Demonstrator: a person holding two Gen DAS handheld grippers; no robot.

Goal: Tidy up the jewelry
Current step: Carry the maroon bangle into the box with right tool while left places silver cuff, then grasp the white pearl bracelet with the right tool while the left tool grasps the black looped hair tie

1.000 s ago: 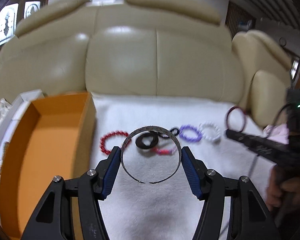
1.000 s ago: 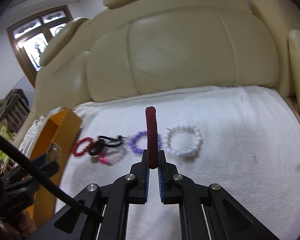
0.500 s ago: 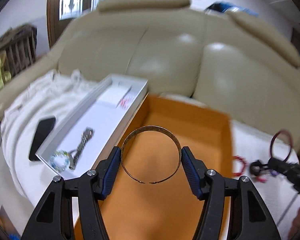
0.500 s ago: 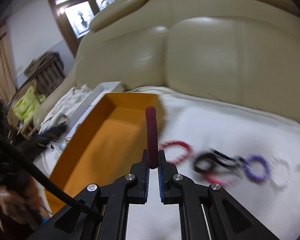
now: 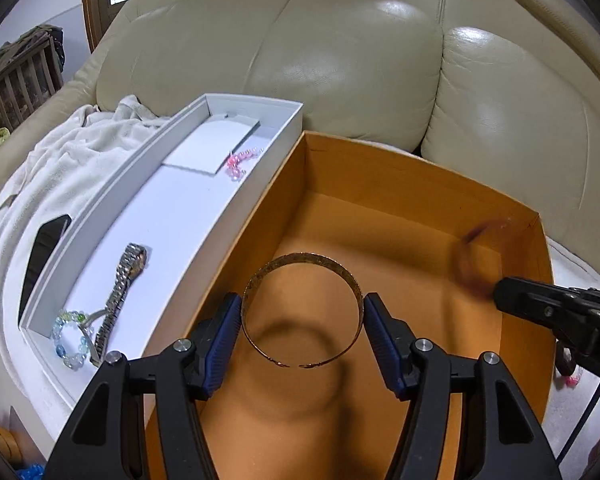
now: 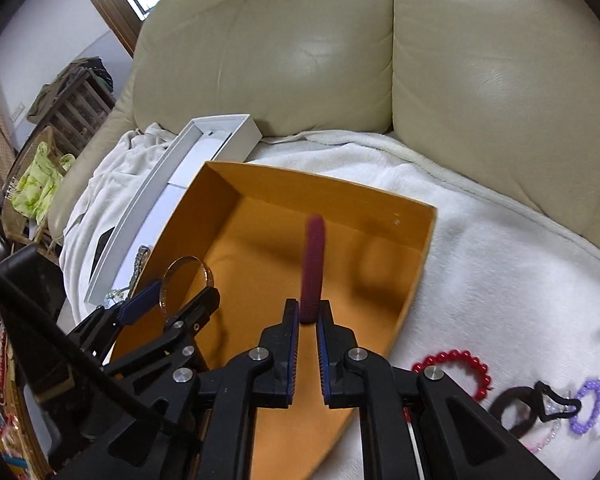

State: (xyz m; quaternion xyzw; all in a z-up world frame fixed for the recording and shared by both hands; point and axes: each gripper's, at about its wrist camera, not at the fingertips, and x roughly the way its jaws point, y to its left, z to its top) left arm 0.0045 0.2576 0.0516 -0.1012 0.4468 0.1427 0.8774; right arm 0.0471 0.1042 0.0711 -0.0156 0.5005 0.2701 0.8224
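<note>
— Both tools have swung away from the row of bracelets on the white blanket (image 6: 480, 240) and now hang over the orange box (image 5: 380, 176). See it?

— Yes. Left tool (image 5: 302, 328) stands half spread, its blue pads pinching the gold bangle (image 5: 302, 312) at both sides, above the box floor near the left wall.

— And the right tool (image 6: 309, 320)?

— Its jaws have just been opening. The maroon bracelet (image 6: 313, 268) stands between them, blurred, over the middle of the box; a gap shows on each side, so the pads seem off it.

— What's beside the box?

— A white tray (image 5: 148, 216) touching its left wall, with a wristwatch (image 5: 124, 280) and a pale bead bracelet (image 5: 70, 338) at the near end, pink beads (image 5: 238, 162) further back. A red bead bracelet (image 6: 458, 368) lies on the blanket just right of the box.
</note>
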